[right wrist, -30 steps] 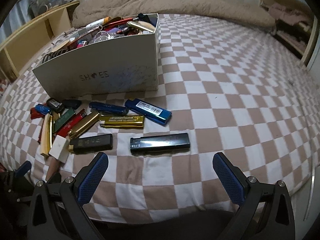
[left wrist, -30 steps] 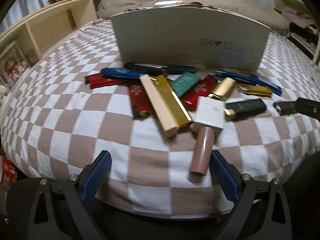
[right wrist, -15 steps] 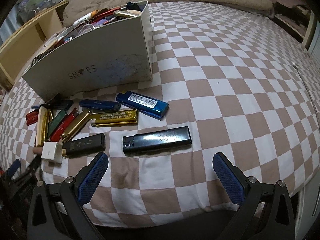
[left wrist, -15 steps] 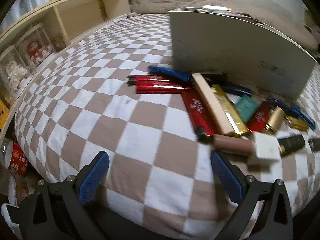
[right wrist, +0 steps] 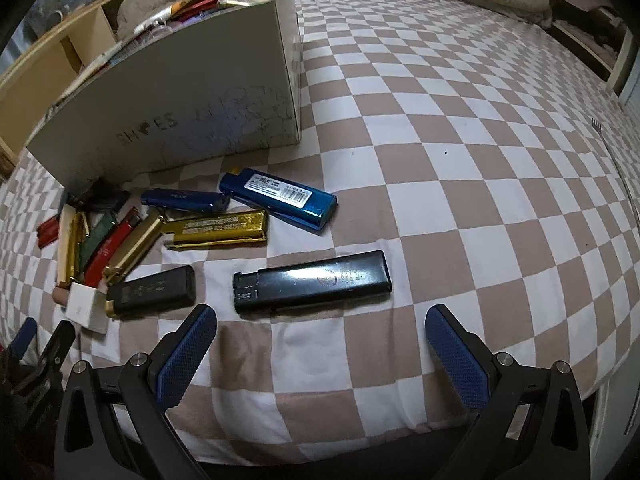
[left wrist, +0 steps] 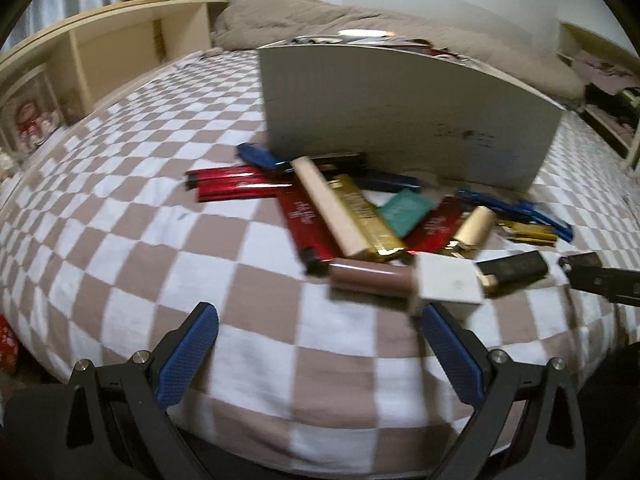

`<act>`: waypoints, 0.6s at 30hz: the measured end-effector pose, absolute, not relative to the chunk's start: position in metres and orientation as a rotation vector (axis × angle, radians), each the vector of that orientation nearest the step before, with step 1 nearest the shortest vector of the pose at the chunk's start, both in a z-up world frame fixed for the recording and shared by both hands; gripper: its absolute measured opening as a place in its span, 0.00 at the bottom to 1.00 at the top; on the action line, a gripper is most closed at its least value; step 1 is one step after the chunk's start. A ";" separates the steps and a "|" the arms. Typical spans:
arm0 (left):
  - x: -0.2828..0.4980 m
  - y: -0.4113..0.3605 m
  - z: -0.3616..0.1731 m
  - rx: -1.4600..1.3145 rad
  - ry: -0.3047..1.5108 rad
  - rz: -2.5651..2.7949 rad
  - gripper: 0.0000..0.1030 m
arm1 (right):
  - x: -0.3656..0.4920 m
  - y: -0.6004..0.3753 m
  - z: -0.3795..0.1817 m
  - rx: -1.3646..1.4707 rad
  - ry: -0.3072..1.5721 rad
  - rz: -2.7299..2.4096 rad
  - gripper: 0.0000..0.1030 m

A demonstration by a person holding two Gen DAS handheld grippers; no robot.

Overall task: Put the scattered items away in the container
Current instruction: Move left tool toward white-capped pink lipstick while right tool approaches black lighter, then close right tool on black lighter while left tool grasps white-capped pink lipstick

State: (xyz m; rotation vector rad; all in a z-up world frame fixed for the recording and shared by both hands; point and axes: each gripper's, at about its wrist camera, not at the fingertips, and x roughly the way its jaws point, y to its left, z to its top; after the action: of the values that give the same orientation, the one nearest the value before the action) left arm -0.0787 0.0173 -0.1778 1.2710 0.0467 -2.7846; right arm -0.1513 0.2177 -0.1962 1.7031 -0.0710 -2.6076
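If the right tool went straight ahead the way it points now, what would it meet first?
Most likely the long black lighter, lying crosswise on the checkered bedspread just ahead of the open right tool. Depth is uncertain; the fingers may pass over it.
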 end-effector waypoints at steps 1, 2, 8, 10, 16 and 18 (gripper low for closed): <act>-0.079 0.021 -0.179 1.270 0.051 -2.794 1.00 | -0.153 0.217 -0.197 1.713 -0.057 -2.605 1.00; -0.078 0.023 -0.179 1.266 0.053 -2.801 1.00 | -0.154 0.217 -0.199 1.720 -0.043 -2.603 1.00; -0.080 0.037 -0.181 1.251 0.073 -2.829 1.00 | -0.159 0.215 -0.200 1.718 -0.016 -2.599 1.00; -0.083 0.039 -0.180 1.255 0.077 -2.836 1.00 | -0.161 0.213 -0.199 1.706 -0.028 -2.602 1.00; -0.087 0.044 -0.181 1.267 0.108 -2.854 1.00 | -0.164 0.212 -0.200 1.666 -0.045 -2.634 0.88; -0.088 0.046 -0.180 1.276 0.143 -2.857 1.00 | -0.163 0.213 -0.198 1.647 -0.055 -2.642 0.81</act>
State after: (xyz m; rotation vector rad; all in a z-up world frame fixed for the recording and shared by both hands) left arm -0.0883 0.0458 -0.1803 1.2763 0.1426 -2.8573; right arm -0.1634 0.2132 -0.1984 1.6469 -0.0553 -2.6422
